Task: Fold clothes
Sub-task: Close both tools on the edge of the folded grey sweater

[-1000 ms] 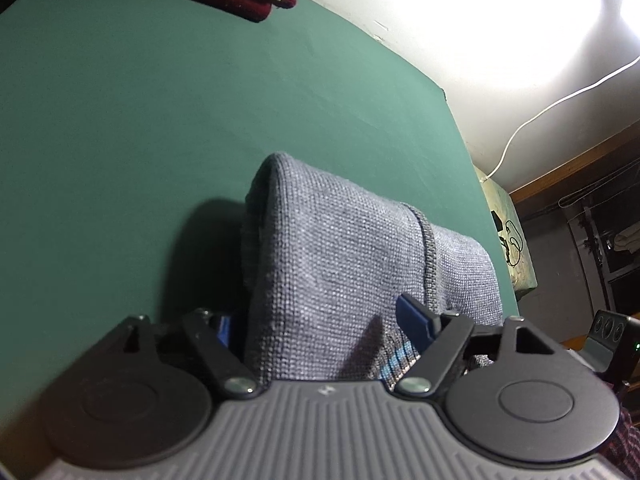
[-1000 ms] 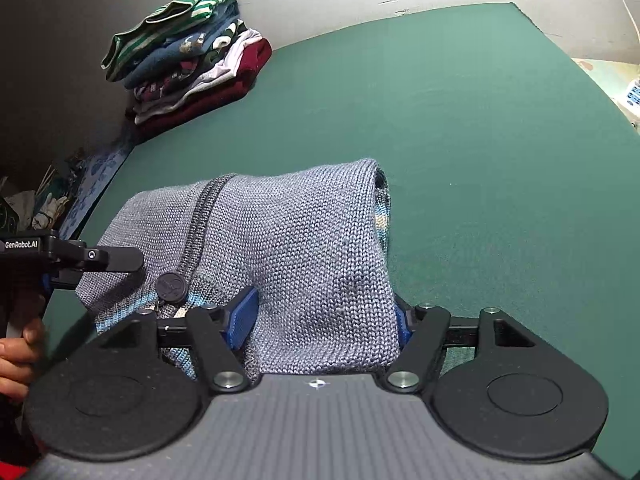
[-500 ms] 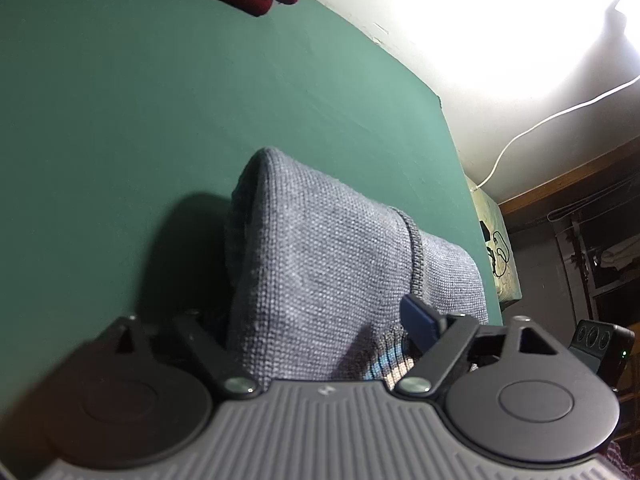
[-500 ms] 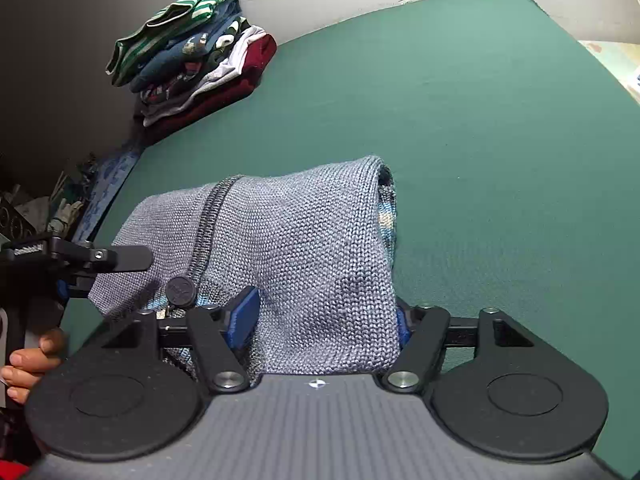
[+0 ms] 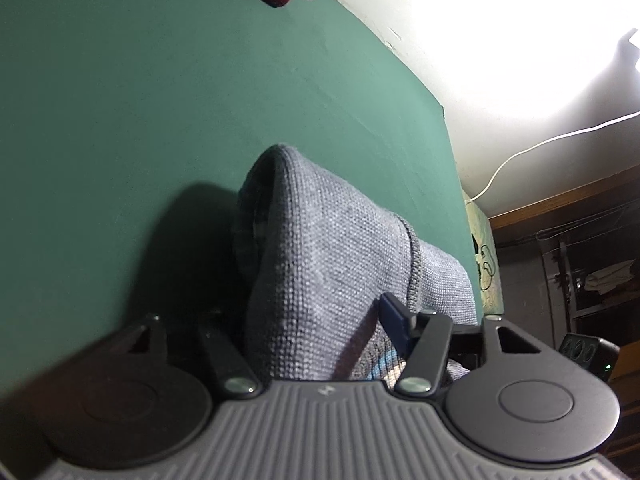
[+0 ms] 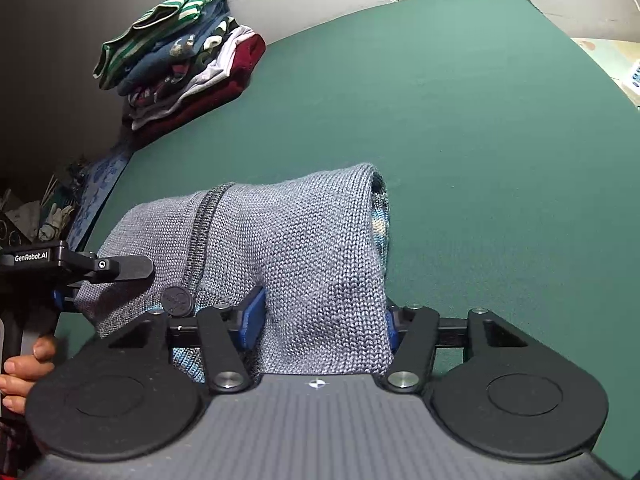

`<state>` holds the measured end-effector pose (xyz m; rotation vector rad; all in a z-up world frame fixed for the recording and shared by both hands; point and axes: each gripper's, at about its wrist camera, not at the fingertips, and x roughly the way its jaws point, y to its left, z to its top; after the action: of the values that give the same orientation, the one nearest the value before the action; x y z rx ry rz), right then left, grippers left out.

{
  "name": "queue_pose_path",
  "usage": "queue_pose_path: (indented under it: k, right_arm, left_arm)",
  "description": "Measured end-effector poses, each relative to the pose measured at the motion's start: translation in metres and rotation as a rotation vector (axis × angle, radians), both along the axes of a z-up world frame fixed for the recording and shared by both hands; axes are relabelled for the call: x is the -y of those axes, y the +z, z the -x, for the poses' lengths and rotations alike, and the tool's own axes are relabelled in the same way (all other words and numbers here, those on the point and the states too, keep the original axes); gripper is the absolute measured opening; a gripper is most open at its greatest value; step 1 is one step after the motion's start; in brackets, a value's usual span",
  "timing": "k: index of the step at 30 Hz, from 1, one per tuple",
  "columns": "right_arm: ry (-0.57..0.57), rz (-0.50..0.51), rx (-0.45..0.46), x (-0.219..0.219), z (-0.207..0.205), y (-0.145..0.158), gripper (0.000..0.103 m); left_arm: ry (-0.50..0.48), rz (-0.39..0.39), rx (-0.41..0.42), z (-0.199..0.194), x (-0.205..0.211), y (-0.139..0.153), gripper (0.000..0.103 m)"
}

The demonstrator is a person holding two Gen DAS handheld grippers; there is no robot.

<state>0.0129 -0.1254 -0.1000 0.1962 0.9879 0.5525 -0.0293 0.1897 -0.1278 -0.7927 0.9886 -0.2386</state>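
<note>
Right wrist view: my right tongs (image 6: 322, 318) clamp the grey knit sweater (image 6: 304, 256); left tongs (image 5: 316, 332) grip its other end, holding it bunched over the green counter (image 6: 460, 120). Farther back, a stack of folded clothes (image 6: 180, 52) sits against the pale wall (image 5: 460, 20).

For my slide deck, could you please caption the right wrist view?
Right gripper shut on a grey knit sweater above the green table.
</note>
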Motion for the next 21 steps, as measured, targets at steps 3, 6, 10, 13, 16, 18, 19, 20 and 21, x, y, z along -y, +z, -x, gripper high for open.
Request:
queue_pose_path:
  k: [3, 6, 10, 13, 16, 18, 19, 20, 21]
  right_arm:
    - [-0.003, 0.015, 0.009, -0.0025, 0.0017, -0.0002, 0.060]
    - [-0.003, 0.012, 0.020, -0.0030, 0.0034, -0.0008, 0.062]
    - [0.002, 0.018, 0.039, -0.0074, 0.0031, -0.0010, 0.068]
    - [-0.002, 0.010, 0.055, -0.0086, 0.0010, -0.0022, 0.071]
    - [0.004, 0.005, 0.042, -0.0065, 0.0007, -0.0018, 0.066]
    - [0.008, 0.002, 0.033, -0.0051, 0.0004, -0.0015, 0.059]
    - [0.010, 0.000, 0.028, -0.0044, 0.0003, -0.0014, 0.058]
    - [0.012, -0.002, 0.024, -0.0037, 0.0002, -0.0012, 0.055]
    - [0.014, -0.003, 0.020, -0.0030, 0.0001, -0.0011, 0.054]
  left_arm:
    - [-0.005, -0.048, 0.001, 0.0001, 0.0033, 0.0026, 0.048]
    - [-0.005, -0.061, 0.009, 0.0016, 0.0029, 0.0025, 0.044]
    - [-0.004, -0.058, 0.009, 0.0009, 0.0023, 0.0023, 0.045]
    - [0.007, -0.034, 0.009, 0.0001, -0.0002, -0.0003, 0.045]
    - [0.009, 0.012, 0.016, -0.0012, -0.0024, -0.0038, 0.056]
    - [0.008, 0.027, 0.018, -0.0016, -0.0025, -0.0048, 0.058]
    - [0.008, 0.025, 0.019, -0.0015, -0.0016, -0.0046, 0.057]
    - [0.007, 0.018, 0.022, -0.0010, -0.0004, -0.0043, 0.056]
    - [0.005, 0.007, 0.028, 0.0000, 0.0012, -0.0037, 0.056]
